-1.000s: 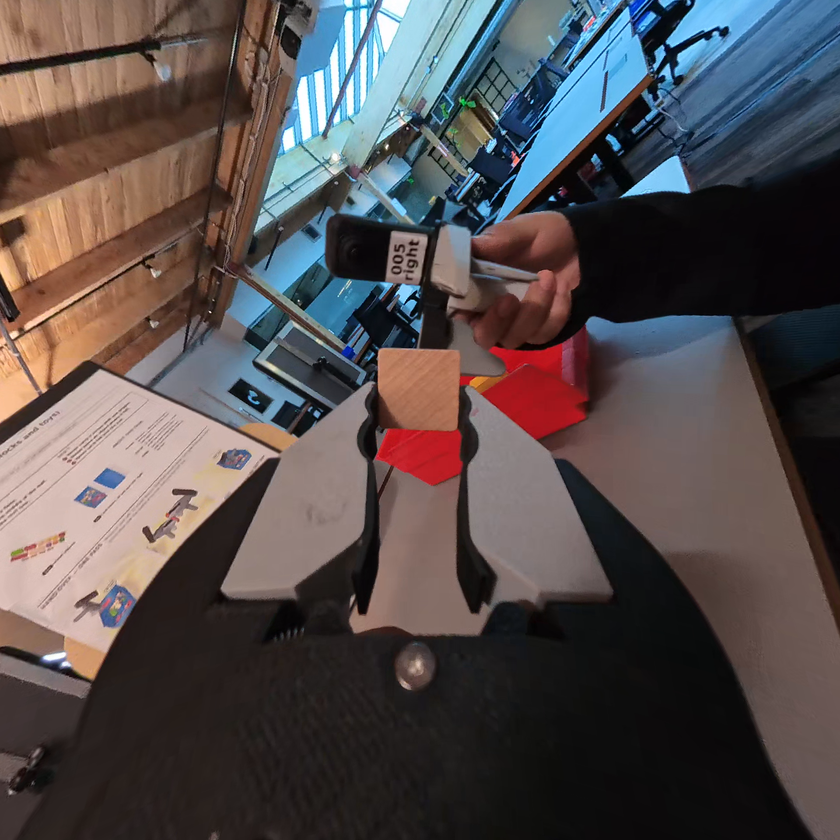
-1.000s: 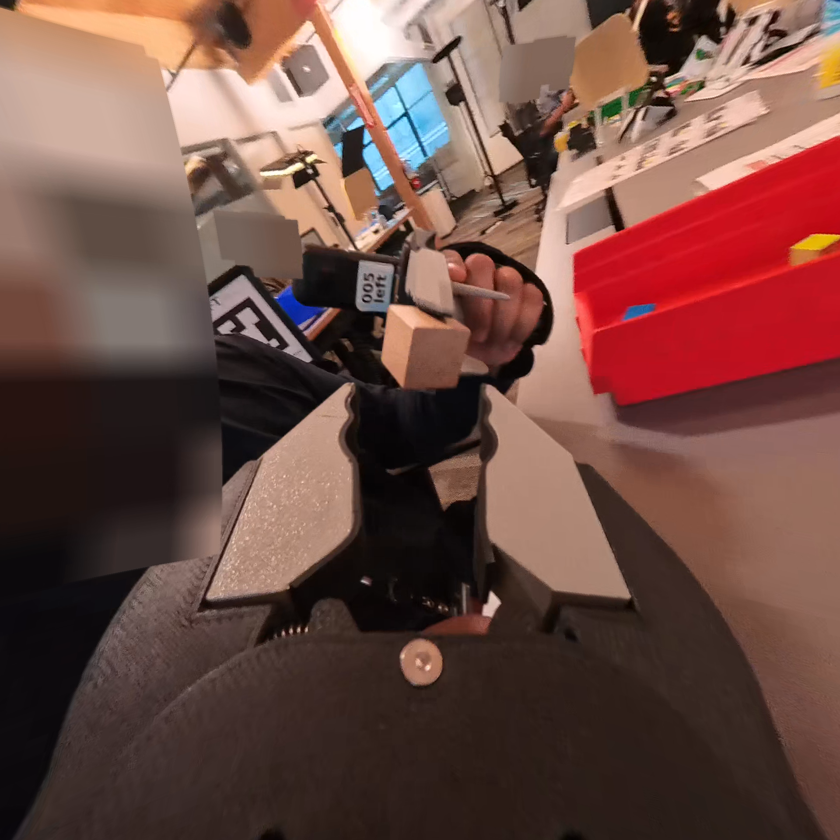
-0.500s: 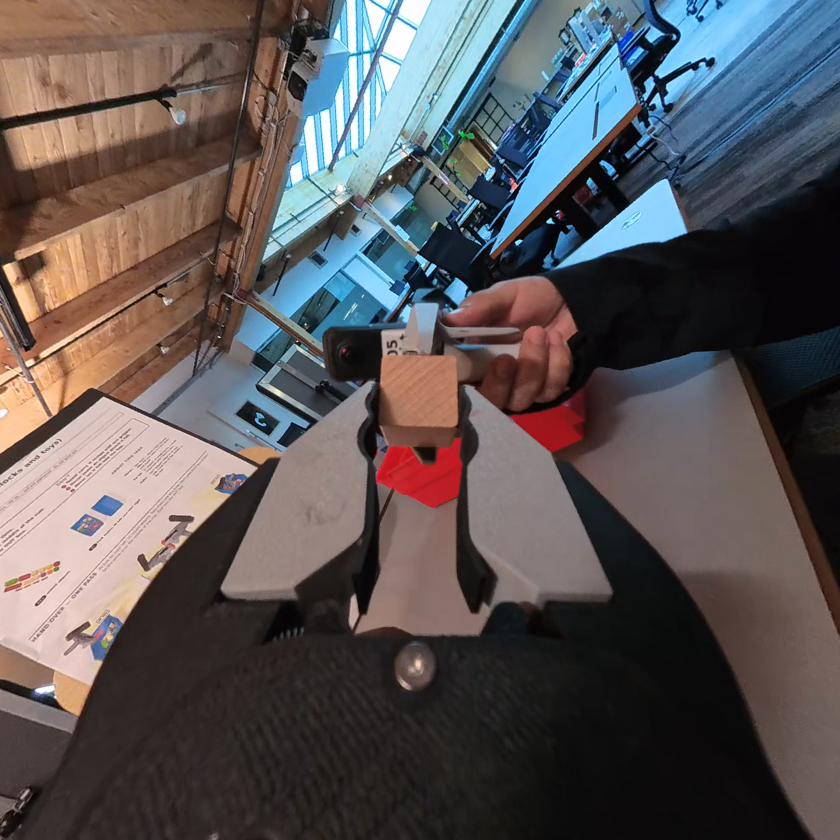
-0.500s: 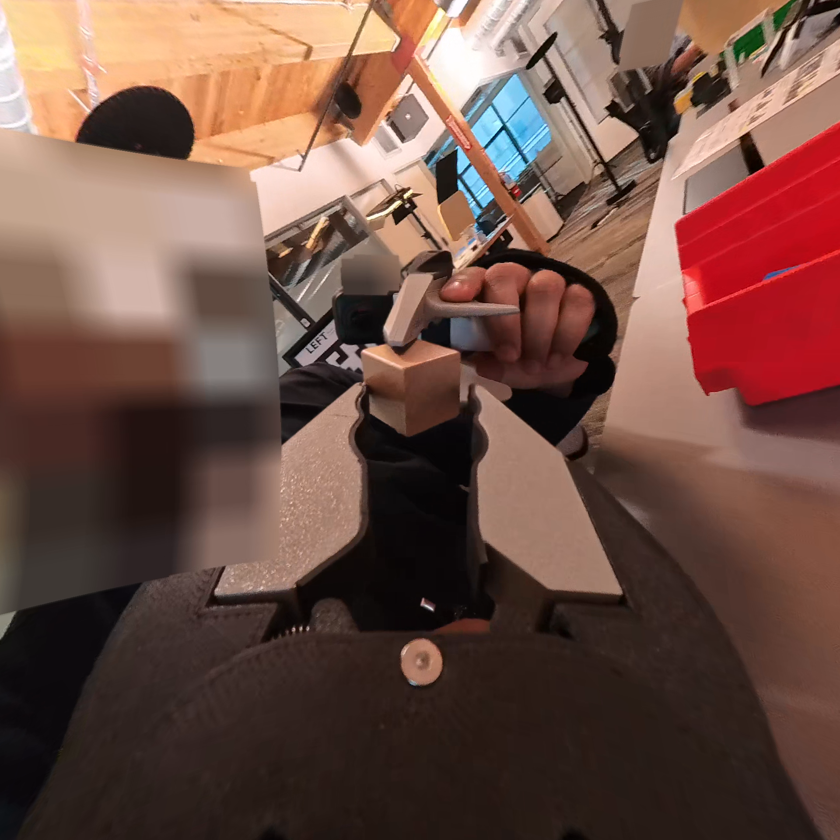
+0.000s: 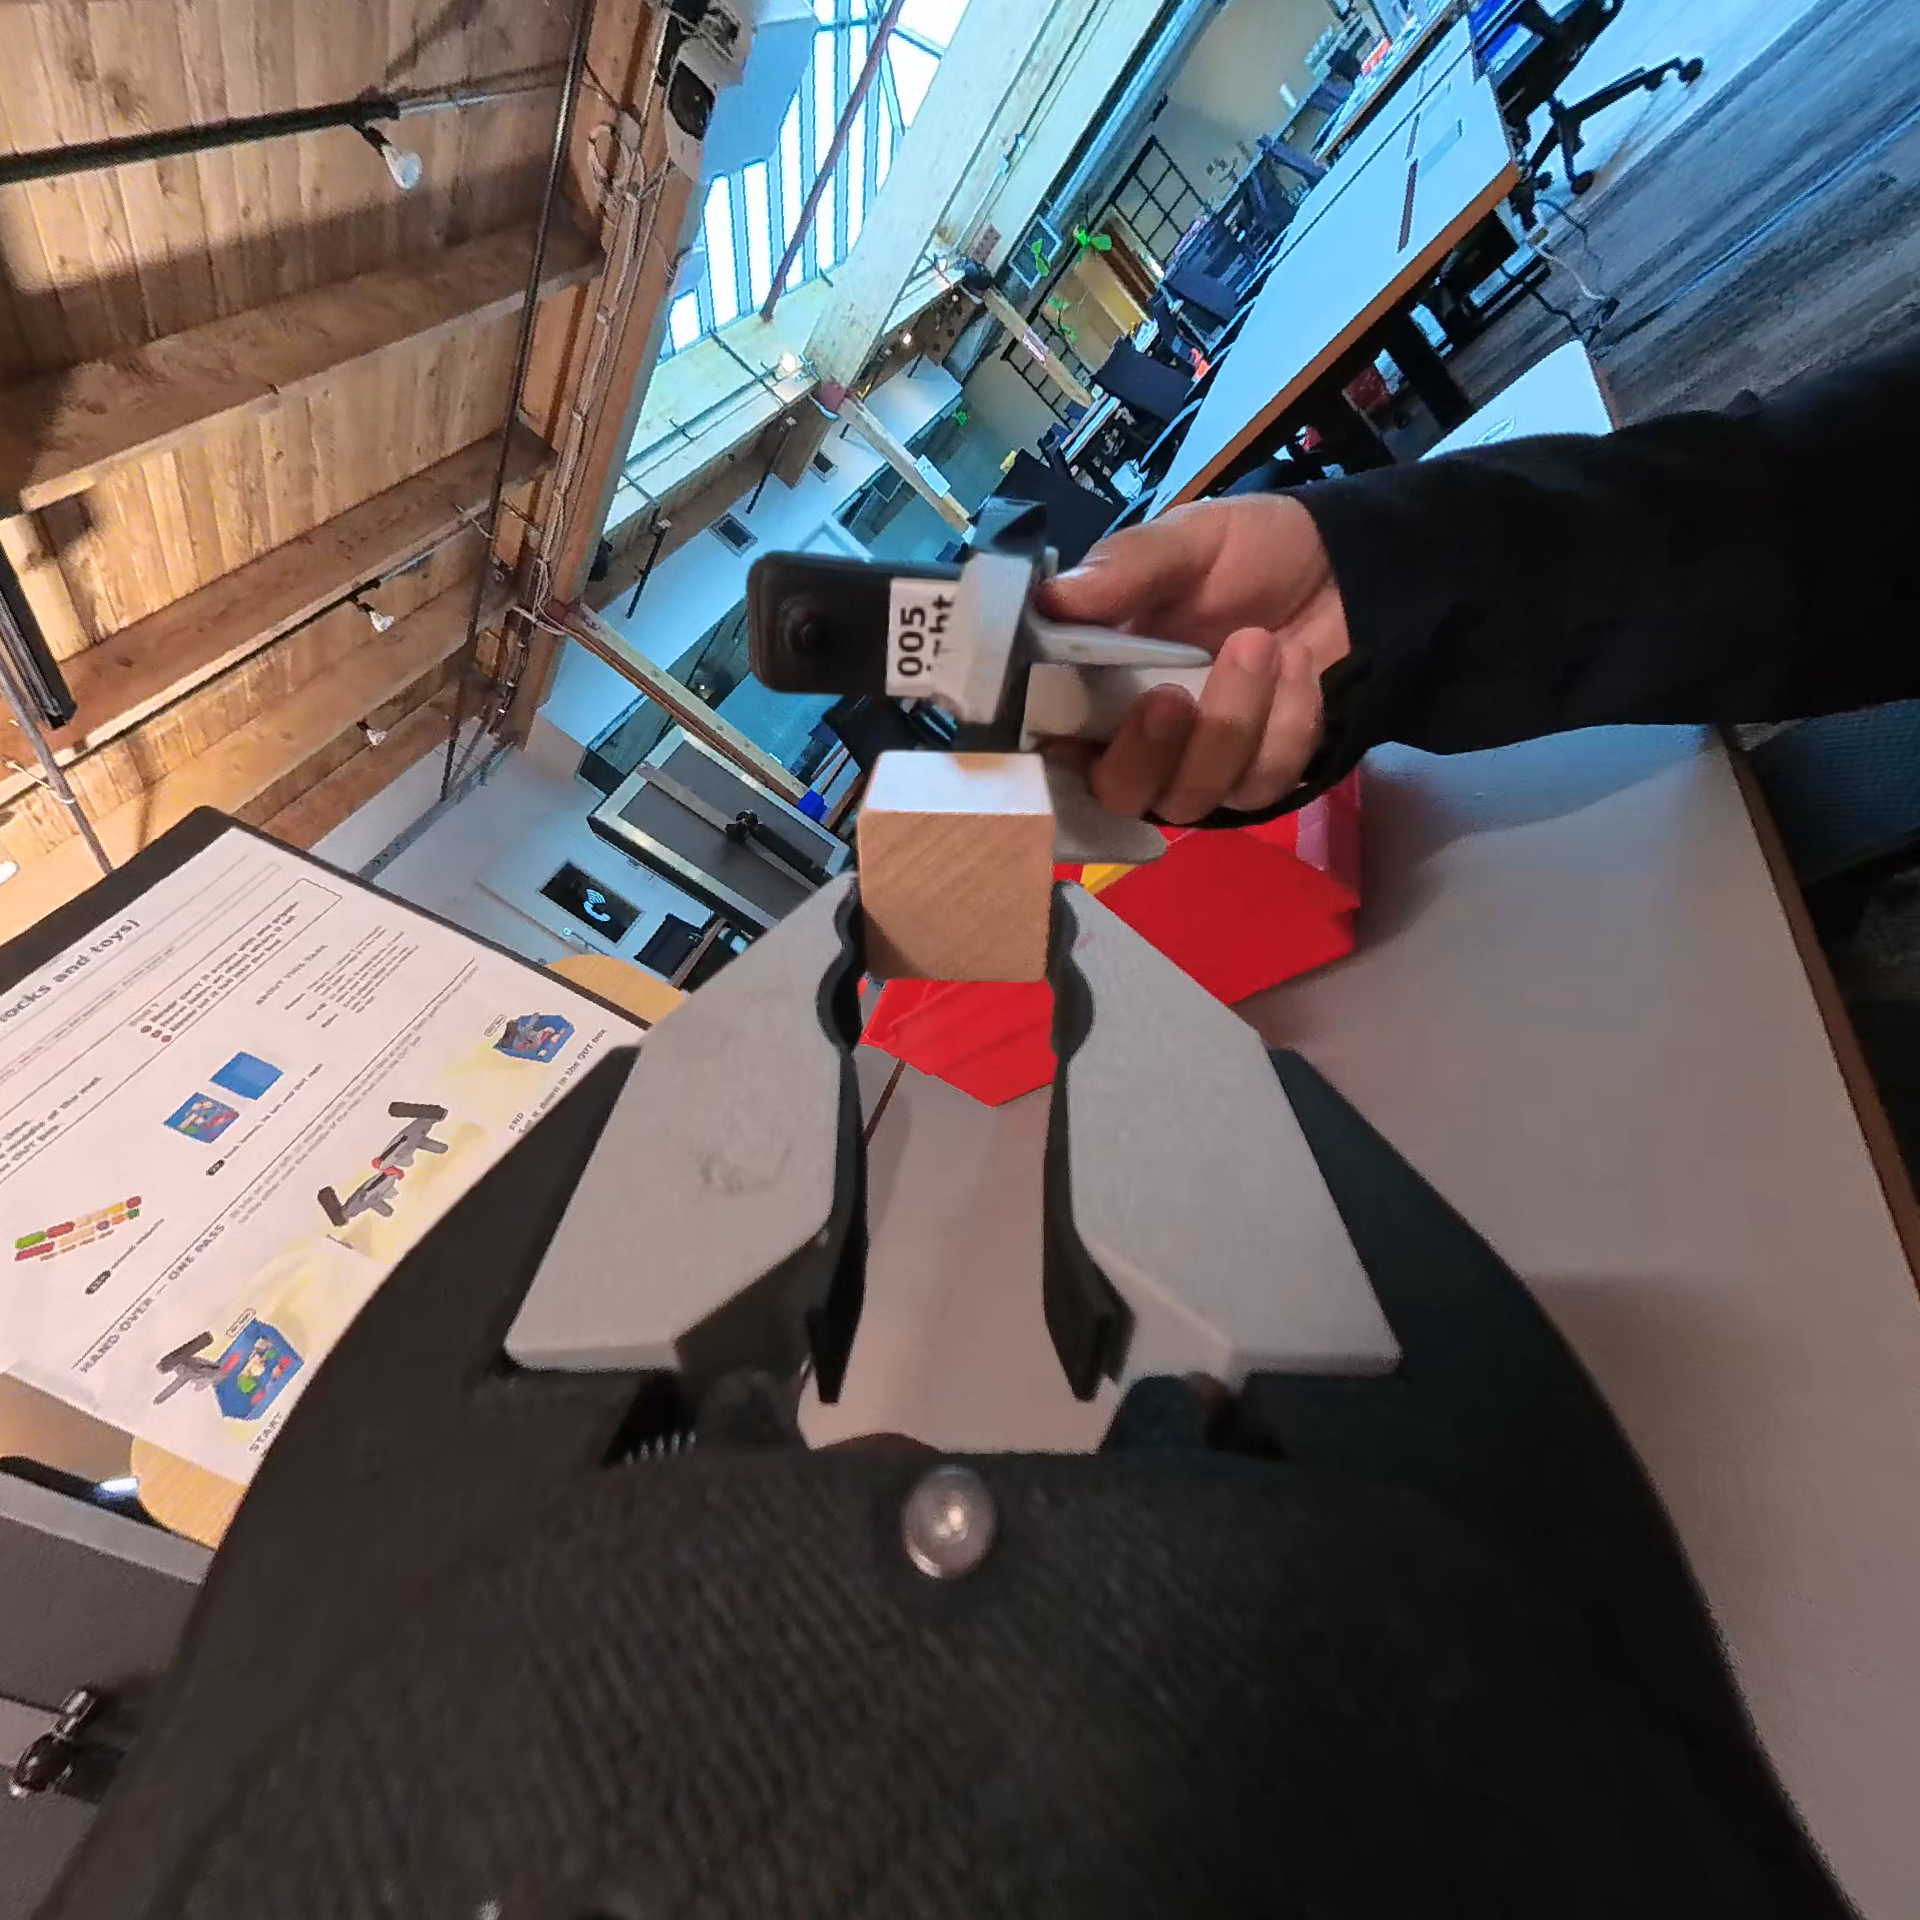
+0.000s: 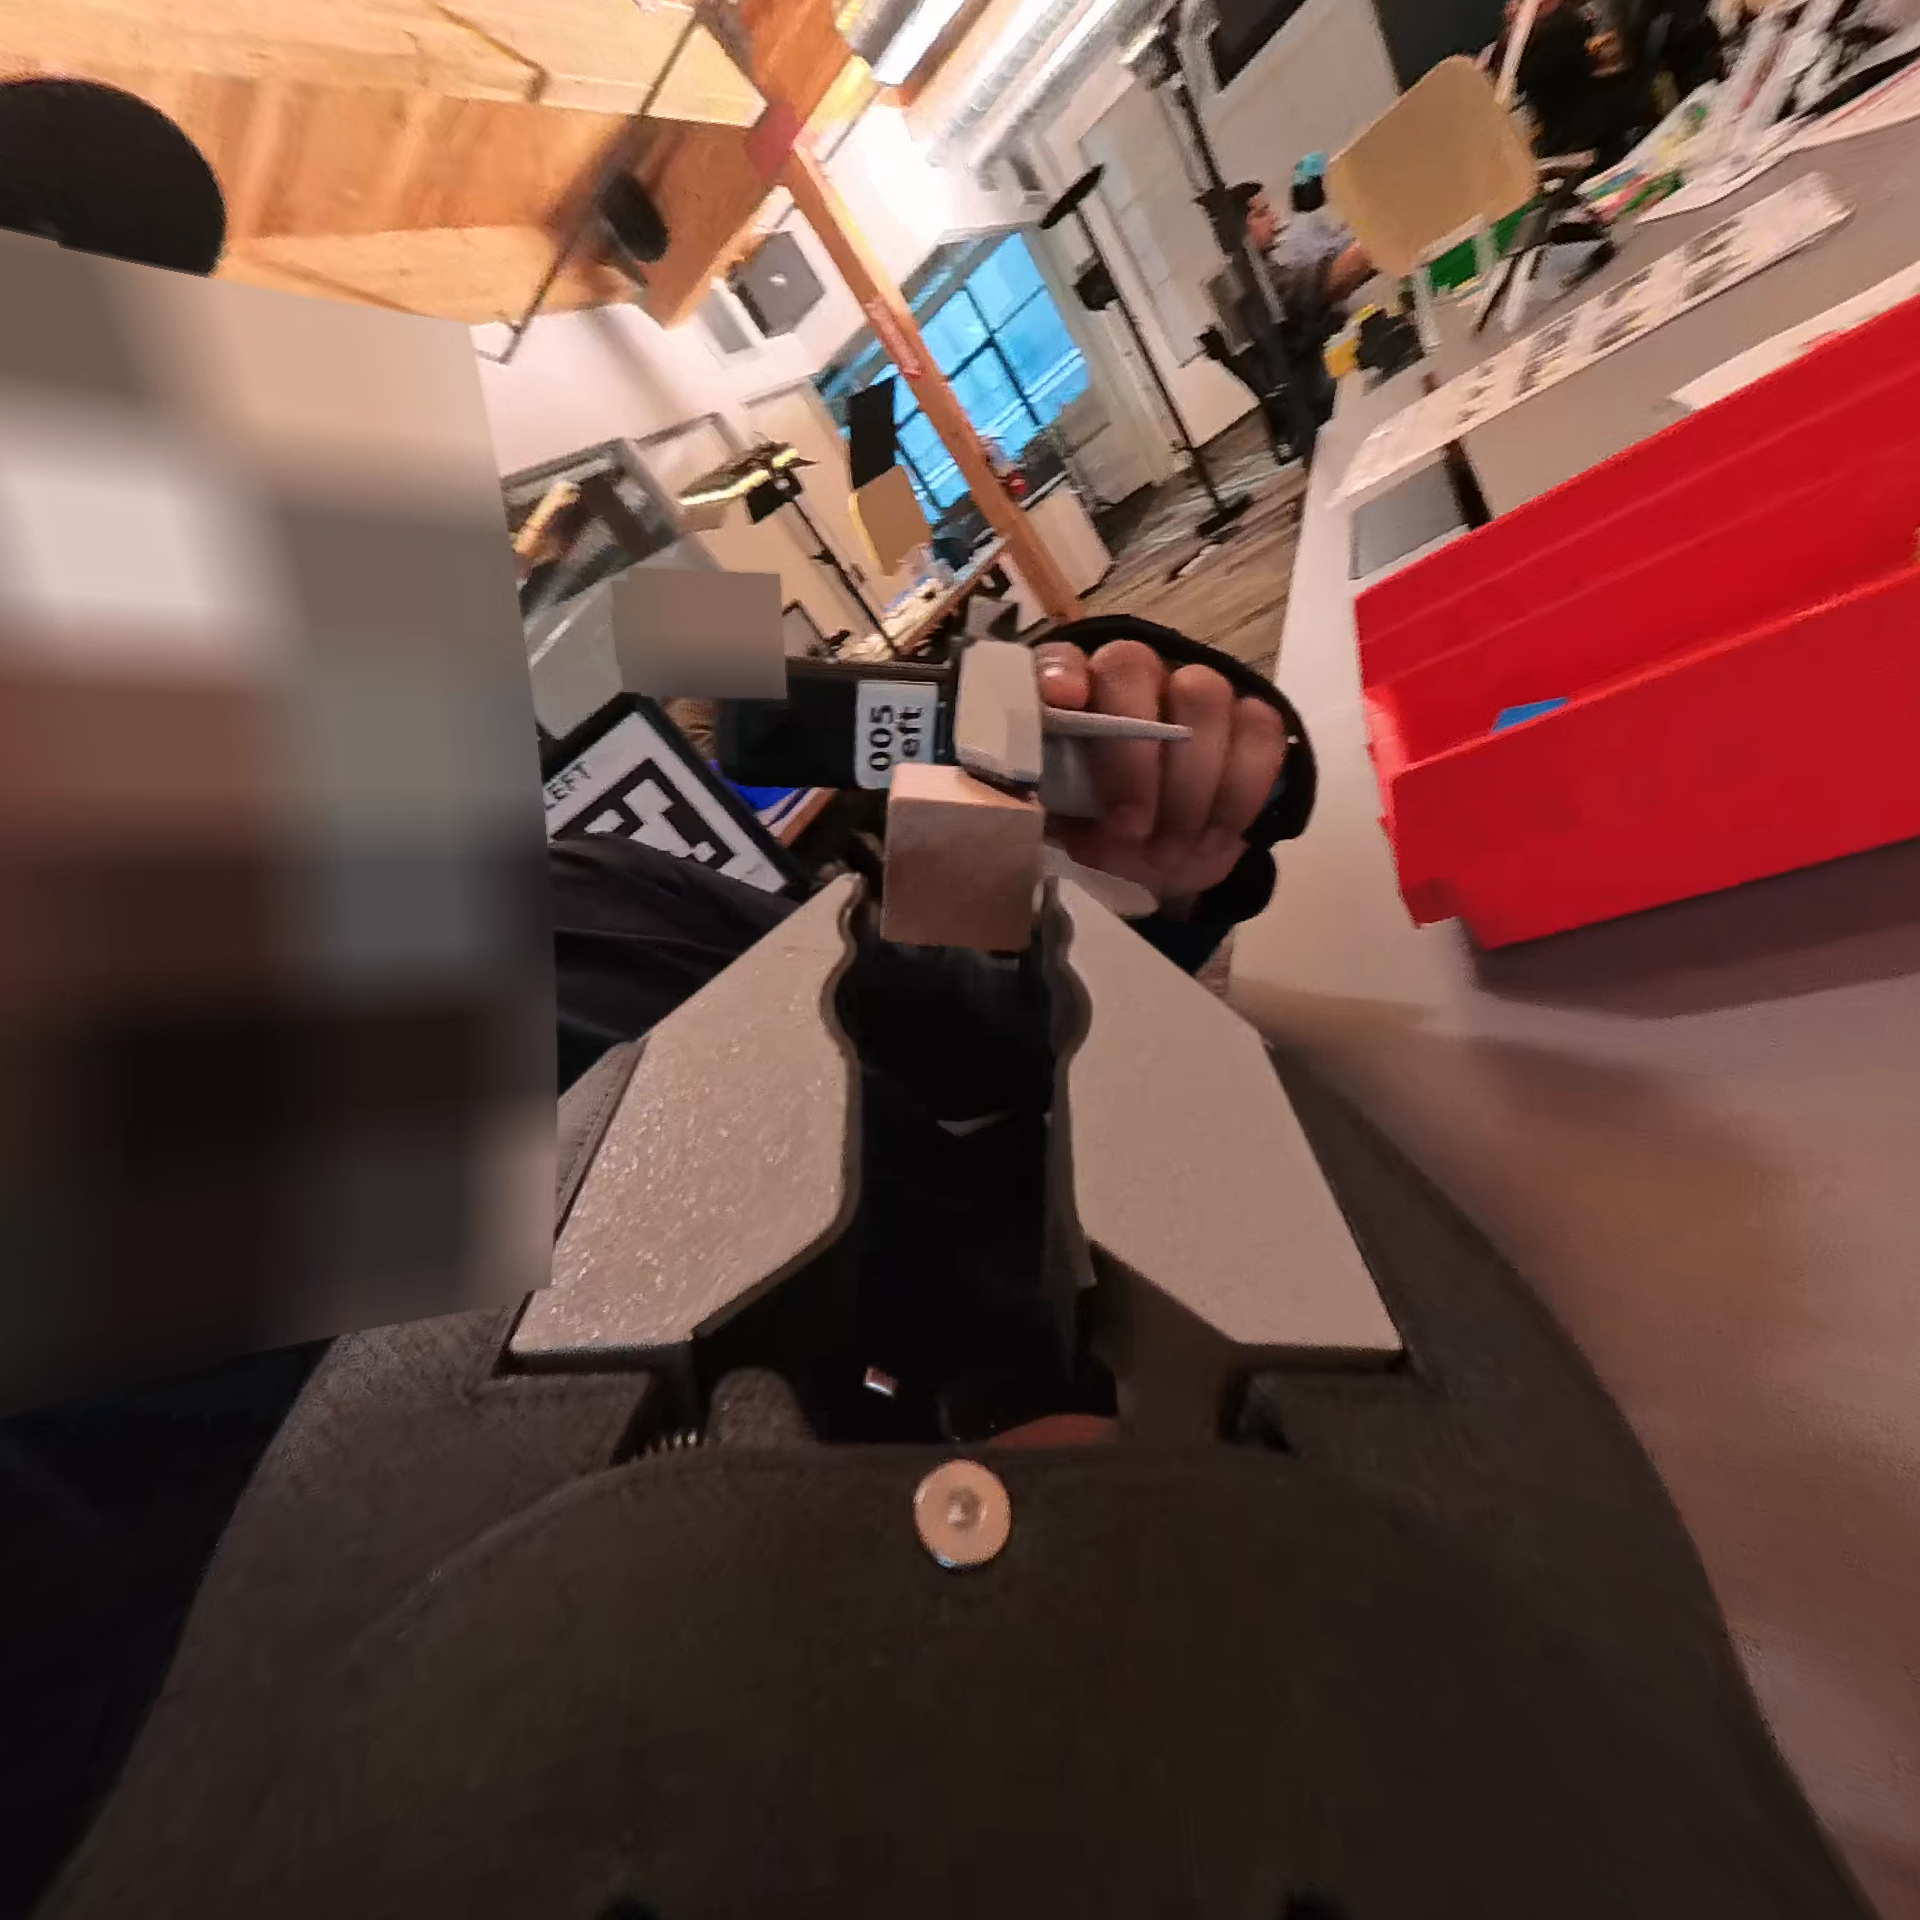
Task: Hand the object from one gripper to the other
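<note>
1. Half a second ago the wooden cube (image 5: pixel 951 883) sat deep between the tips of the right gripper (image 6: pixel 951 925). Now it lies only at the very ends of those tips, farther out.
2. The right gripper's jaws stand apart. Its right finger (image 6: pixel 1060 935) meets the cube's side, while a dark gap shows between its left finger and the cube.
3. The left gripper (image 5: pixel 954 935) stays clamped on the cube as in both earlier moments, with both pads pressed to the cube's lower sides. The cube is held in the air above the table (image 6: pixel 1558 1143).
4. In the left wrist view the right gripper has risen. Its camera body now sits above the cube rather than behind it, and the hand (image 5: pixel 1226 675) holding it is higher and to the right.
5. A red bin (image 6: pixel 1662 790) stands on the table to the right, well apart from the cube. A small blue piece (image 6: pixel 1527 715) lies inside it.
6. In the left wrist view, red bins show behind the cube, with a sliver of something yellow (image 5: pixel 1091 885) at their edge; what it is cannot be told.
</note>
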`<act>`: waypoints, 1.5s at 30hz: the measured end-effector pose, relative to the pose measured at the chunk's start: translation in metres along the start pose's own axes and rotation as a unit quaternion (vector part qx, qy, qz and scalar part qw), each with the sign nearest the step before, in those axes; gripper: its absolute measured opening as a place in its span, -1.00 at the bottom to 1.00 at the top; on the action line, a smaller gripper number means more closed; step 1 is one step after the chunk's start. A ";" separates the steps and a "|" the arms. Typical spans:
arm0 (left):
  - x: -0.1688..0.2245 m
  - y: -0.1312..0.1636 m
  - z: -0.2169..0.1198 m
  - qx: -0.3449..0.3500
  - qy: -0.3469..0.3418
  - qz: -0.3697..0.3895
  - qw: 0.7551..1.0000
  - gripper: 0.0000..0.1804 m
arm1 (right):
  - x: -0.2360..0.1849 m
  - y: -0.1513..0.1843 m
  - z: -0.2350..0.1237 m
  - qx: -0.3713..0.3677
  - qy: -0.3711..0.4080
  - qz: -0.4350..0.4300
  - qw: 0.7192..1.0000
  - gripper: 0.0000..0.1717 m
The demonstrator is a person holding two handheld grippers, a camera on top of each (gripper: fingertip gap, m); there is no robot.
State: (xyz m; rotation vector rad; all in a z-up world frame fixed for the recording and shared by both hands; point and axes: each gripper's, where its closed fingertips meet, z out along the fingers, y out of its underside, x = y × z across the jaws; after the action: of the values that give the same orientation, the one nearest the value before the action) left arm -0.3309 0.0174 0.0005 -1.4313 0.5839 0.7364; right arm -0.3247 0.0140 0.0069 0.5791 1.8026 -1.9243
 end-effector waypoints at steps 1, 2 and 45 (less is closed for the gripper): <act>0.001 0.000 0.001 -0.002 0.000 0.004 1.000 -0.67 | 0.002 0.000 0.000 0.001 0.007 -0.001 1.000 -0.63; 0.002 0.000 0.002 -0.004 -0.001 0.008 1.000 -0.67 | 0.002 0.001 0.001 0.000 0.005 0.004 1.000 -0.60; -0.095 0.117 -0.078 -0.239 -0.176 -0.353 0.887 -1.00 | 0.188 0.092 -0.280 -0.268 0.680 0.073 0.678 -0.64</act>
State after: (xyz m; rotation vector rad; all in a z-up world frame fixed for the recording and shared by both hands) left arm -0.4757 -0.0706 -0.0109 -1.7473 -0.4361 0.5358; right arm -0.4231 0.2823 -0.1944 2.1623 2.7318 -0.4968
